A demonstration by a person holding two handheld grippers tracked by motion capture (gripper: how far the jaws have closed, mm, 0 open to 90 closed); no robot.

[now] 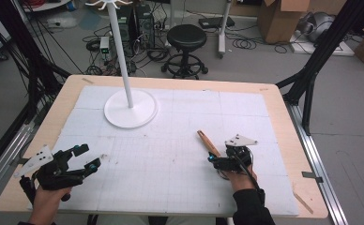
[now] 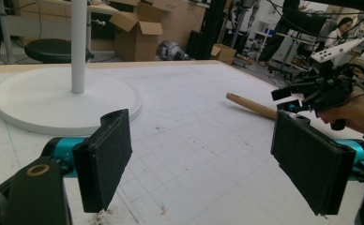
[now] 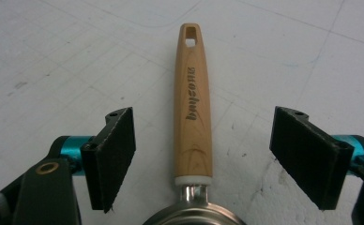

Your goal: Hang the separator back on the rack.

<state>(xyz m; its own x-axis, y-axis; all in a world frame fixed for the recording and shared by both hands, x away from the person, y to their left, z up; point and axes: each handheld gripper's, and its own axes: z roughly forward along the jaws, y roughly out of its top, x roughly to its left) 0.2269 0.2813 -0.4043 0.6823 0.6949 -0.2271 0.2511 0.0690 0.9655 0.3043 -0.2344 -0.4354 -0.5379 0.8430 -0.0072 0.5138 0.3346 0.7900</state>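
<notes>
A utensil with a light wooden handle [image 3: 193,103] and a metal bowl rim [image 3: 194,218] lies on the white gridded mat. My right gripper [image 3: 203,122] is open, one black pad on each side of the handle and both clear of it. From the high view, the handle [image 1: 207,142] points up-left from the right gripper [image 1: 216,159] at the mat's front right. My left gripper [image 1: 88,157] sits open at the front left with nothing between its pads [image 2: 102,159]. Its own view shows the handle [image 2: 250,105] and the right gripper [image 2: 311,91] farther off.
A white stand with a round base [image 1: 131,110] and tall pole [image 1: 121,47] stands at the back left of the mat. The wooden table edge [image 1: 288,122] borders the mat. A black stool [image 1: 186,37], cables and cardboard boxes [image 1: 278,18] are on the floor behind.
</notes>
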